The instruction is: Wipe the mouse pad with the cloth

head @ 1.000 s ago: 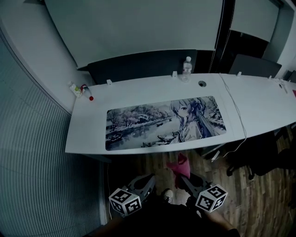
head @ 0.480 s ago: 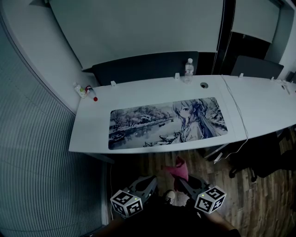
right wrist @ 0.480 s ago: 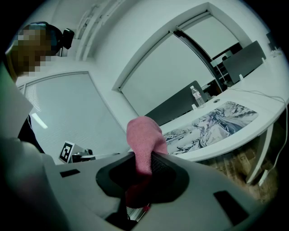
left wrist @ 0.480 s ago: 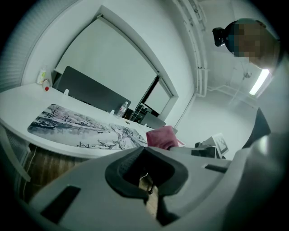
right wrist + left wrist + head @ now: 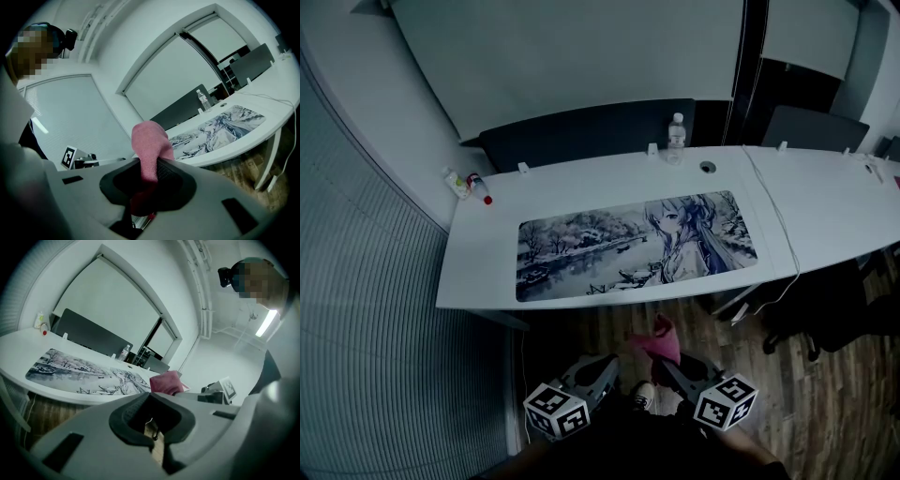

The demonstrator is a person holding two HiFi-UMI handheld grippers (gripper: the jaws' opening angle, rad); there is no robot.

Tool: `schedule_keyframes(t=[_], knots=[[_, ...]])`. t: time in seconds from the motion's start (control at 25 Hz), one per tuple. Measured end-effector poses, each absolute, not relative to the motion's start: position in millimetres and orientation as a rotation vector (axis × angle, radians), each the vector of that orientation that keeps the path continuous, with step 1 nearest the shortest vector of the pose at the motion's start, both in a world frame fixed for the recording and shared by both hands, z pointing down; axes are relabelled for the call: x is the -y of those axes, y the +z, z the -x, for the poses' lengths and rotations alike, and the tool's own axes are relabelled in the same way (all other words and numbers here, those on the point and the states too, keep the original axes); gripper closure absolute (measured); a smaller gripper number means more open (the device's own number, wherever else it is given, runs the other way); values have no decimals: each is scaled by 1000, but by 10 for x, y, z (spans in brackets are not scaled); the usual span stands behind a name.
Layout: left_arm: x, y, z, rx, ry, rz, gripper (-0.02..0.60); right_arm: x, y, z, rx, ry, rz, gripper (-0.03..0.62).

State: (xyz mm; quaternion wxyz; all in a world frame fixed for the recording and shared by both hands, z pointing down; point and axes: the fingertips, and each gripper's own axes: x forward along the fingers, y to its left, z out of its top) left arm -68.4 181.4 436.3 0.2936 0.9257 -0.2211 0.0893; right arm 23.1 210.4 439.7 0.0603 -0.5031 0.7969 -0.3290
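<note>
Hovering low over the wood floor [image 5: 825, 403], short of the white worktop [image 5: 483, 248]: left gripper [image 5: 607, 360], jaws clenched on nothing. Lying flat along the worktop's near edge, well apart from both grippers: illustrated mouse pad [image 5: 633, 244]. Pinched upright in the jaws of the right gripper [image 5: 662, 362]: pink cloth [image 5: 657, 338]. Standing at the worktop's back edge: 1 clear water bottle [image 5: 676, 134].

Office: 2 long white desks [image 5: 487, 267] end to end mid-frame, dark divider panel [image 5: 581, 136] behind, black chair [image 5: 830, 314] lower right, blinds [image 5: 366, 356] along the left.
</note>
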Motion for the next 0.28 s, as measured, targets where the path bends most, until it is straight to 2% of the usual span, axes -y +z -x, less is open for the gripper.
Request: schedule_keyframes(t=[0.28], knots=[[-1824,4336,779,590,231,-2464,577,-2106,4363,-144,-2419,-993,1520,506]])
